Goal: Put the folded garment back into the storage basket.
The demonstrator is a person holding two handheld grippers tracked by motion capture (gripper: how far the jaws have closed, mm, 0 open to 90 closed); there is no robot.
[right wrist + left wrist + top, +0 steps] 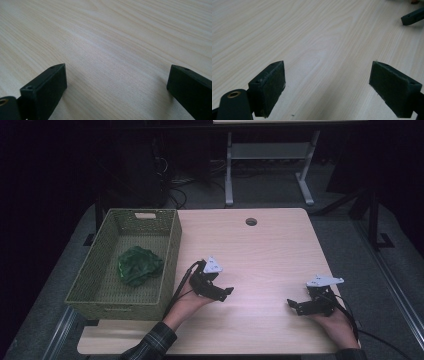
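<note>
At the far left of the table (260, 245) stands a green woven basket (172, 257), and inside it, toward the near right part of its floor, lies a crumpled green cloth (138, 265). It looks like a light, soft thing that will fold and sag when lifted, so you can expect it to drape rather than keep its shape. It should not slip much, and nothing about it looks breakable. The best hold is probably a raised fold on top of the bundle, pinched deep enough that more than one layer sits between the pads.

Just right of the basket's near right corner, your left claw (220, 291) is held low over the bare wood. In the left gripper view (328, 82) its jaws stand wide apart with nothing between them but table. The cloth is off to this claw's left, beyond the basket wall, so you would have to rise over the rim to reach it.

Further right, near the table's right edge, your right claw (295, 306) also sits low over the wood. In the right gripper view (116, 85) its jaws are spread wide and hold nothing. It is well apart from the basket, with the left claw between it and the cloth.
</note>
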